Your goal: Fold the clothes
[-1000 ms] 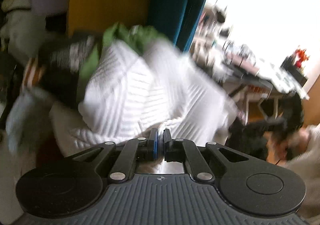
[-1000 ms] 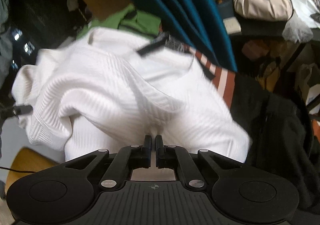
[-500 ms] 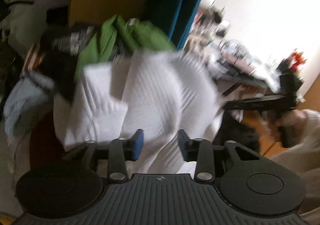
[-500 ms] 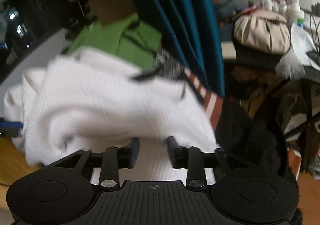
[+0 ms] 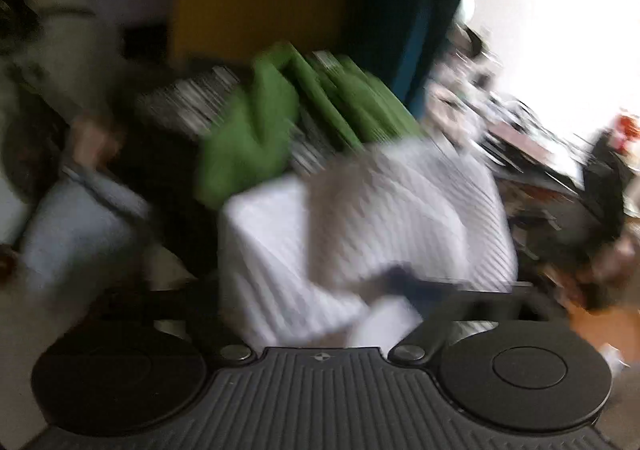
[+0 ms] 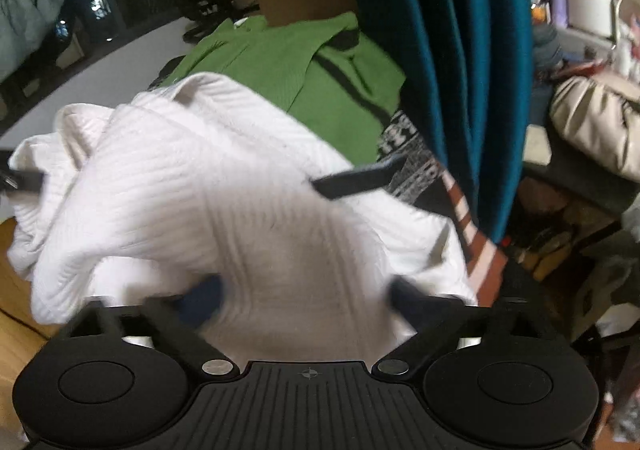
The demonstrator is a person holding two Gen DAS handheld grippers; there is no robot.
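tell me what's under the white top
The white top lies on a green garment and a black-and-white patterned one. How far these reach under it, and what bears the pile, is covered.

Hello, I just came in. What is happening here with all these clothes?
A person is working with a pair of handheld tongs in each hand on a white ribbed garment, which lies bunched on top of a pile of clothes. Both the right tongs and the left tongs are open, with the white fabric in the gap between their fingers and not clamped. Behind it lie a green garment and a black-and-white patterned piece, next to a teal curtain. The left view is blurred by motion.
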